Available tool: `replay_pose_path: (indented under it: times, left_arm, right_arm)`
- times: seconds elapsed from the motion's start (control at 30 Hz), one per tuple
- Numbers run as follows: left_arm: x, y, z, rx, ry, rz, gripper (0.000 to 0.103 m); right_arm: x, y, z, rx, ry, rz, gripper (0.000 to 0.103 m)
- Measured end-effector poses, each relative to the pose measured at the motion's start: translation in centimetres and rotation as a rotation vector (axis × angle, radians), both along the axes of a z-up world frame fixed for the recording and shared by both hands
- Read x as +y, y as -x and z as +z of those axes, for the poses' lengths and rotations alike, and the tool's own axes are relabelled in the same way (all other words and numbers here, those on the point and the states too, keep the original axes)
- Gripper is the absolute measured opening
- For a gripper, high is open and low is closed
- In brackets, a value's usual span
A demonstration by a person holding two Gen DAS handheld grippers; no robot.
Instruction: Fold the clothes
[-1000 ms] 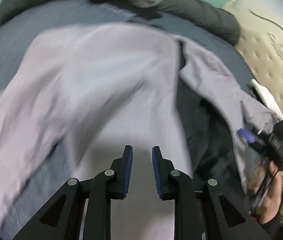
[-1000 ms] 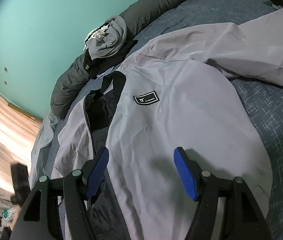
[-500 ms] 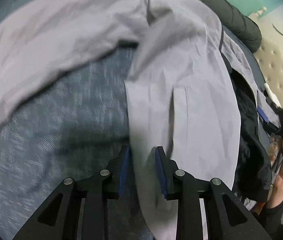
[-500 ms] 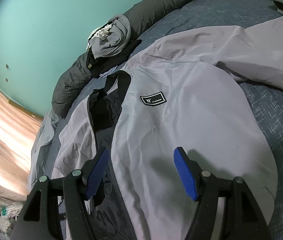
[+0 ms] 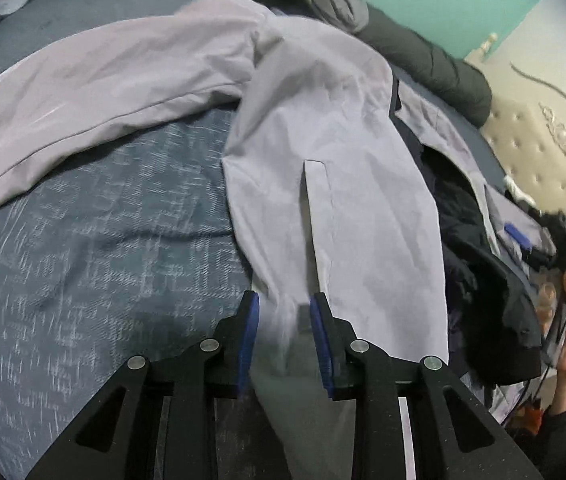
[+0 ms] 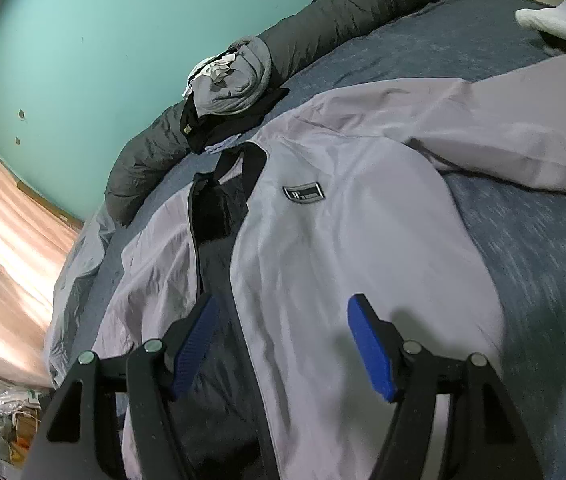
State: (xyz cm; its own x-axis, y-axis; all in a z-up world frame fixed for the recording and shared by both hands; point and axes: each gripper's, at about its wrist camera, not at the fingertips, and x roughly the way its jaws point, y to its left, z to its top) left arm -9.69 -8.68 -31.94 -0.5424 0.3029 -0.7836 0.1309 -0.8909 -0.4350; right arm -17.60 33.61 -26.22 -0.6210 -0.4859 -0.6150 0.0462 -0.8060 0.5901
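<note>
Dim, slightly blurred, fisheye-warped edges

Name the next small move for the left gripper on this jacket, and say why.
Probably carry the held hem across toward the zipper side. The left gripper pinches the grey jacket front panel, the jacket lies open on the bed, and the right gripper hovers open.

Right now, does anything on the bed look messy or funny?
Yes. The jacket lies open and crooked, one sleeve flung sideways across the bed, its dark lining showing.
</note>
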Motion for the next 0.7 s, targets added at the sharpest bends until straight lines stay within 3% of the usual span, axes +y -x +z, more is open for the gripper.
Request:
replay_pose_path:
  times: [0.13, 0.27, 0.7]
  left_arm:
    - [-1.0, -1.7, 0.2, 0.032, -0.006, 0.006, 0.029]
    - [-2.0, -3.2, 0.1, 0.044, -0.024, 0.020, 0.029]
    - [-2.0, -3.0, 1.5, 0.109, 0.012, 0.035, 0.029]
  right_arm:
    - [1.6, -2.8, 0.7, -0.005, -0.030, -0.056, 0.069]
    - [2.0, -5.1, -0.1, -0.088, -0.100, -0.061, 0.069]
    - [-5.8, -8.7, -1.1, -0.152, -0.490, 0.245, 0.069]
